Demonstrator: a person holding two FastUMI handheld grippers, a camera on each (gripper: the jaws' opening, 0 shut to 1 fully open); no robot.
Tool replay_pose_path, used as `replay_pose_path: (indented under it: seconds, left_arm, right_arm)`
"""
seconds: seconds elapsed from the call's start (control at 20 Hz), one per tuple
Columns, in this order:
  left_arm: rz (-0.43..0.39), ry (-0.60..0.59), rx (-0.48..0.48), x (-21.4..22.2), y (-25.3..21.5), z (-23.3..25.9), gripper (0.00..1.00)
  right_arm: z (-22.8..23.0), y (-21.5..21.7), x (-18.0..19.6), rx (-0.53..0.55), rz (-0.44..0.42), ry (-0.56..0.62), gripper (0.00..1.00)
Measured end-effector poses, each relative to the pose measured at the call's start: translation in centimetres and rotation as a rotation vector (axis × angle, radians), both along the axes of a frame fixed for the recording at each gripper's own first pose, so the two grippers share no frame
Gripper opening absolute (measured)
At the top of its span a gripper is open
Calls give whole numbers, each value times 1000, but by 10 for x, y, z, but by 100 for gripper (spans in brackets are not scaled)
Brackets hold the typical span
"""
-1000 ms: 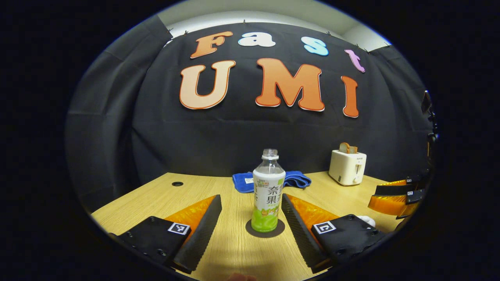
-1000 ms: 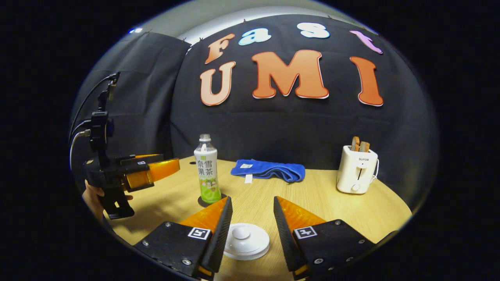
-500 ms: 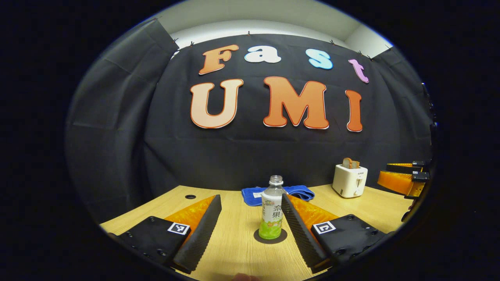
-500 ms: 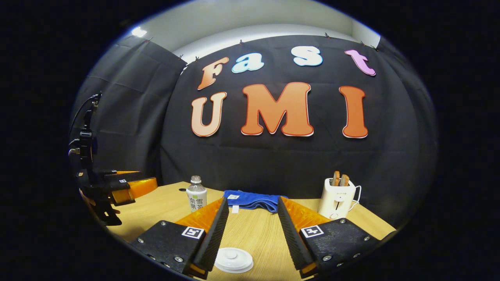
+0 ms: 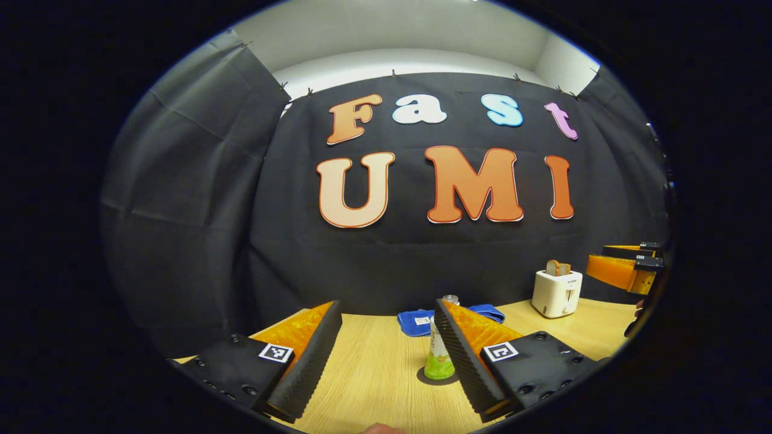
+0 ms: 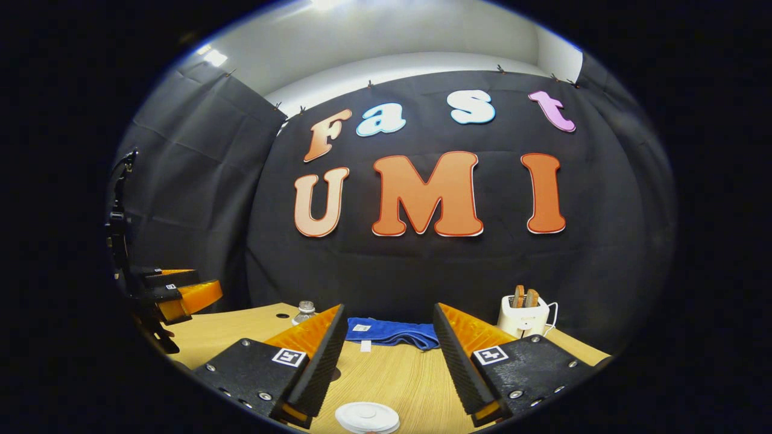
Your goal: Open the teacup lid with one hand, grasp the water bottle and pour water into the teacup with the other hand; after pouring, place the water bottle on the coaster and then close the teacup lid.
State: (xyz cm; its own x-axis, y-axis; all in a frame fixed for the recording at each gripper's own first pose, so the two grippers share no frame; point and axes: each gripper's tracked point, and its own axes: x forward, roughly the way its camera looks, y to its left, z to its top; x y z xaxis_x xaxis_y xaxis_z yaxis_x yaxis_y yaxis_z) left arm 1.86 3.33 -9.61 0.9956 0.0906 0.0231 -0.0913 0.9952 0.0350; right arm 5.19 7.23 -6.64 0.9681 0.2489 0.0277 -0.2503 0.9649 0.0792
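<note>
I observe a light wooden table (image 6: 392, 374) bearing a dark coaster (image 5: 429, 379) under the upright water bottle (image 5: 439, 361), a folded blue towel (image 6: 392, 332), a white toaster (image 6: 523, 316) and the white teacup lid (image 6: 367, 416).

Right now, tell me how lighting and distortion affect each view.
Left gripper view: fisheye bows the table; the water bottle casts a soft shadow, part hidden behind a finger. Right gripper view: ceiling light glares at top; the teacup lid sits sharp at the bottom edge.
</note>
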Motion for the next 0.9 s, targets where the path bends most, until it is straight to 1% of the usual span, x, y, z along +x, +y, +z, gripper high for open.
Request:
replay_pose_path:
  seconds: [0.2,0.25,0.3,0.45,0.5,0.55,0.8,0.9]
  left_arm:
    - [-4,2,-4,0,3,-3,99]
    - [-1,3,-4,1,5,-3,96]
    - [3,3,-4,1,7,-3,98]
    - [9,-2,-6,1,8,-2,98]
    - [12,-2,-3,0,8,-1,96]
    - [16,-5,0,0,8,1,99]
    - [22,-25,0,1,6,8,99]
    - [29,-27,7,2,6,10,96]
  right_arm:
    - [-4,6,0,-12,10,10,86]
    - [-3,7,1,-14,8,8,86]
    - [-3,6,1,-19,4,5,87]
    - [-2,6,0,-27,-2,1,86]
    - [-2,7,0,-26,-1,2,86]
    - [-1,6,0,-26,-2,2,86]
    - [1,3,-1,-24,-13,-2,86]
    - [2,0,-1,-23,-20,-3,86]
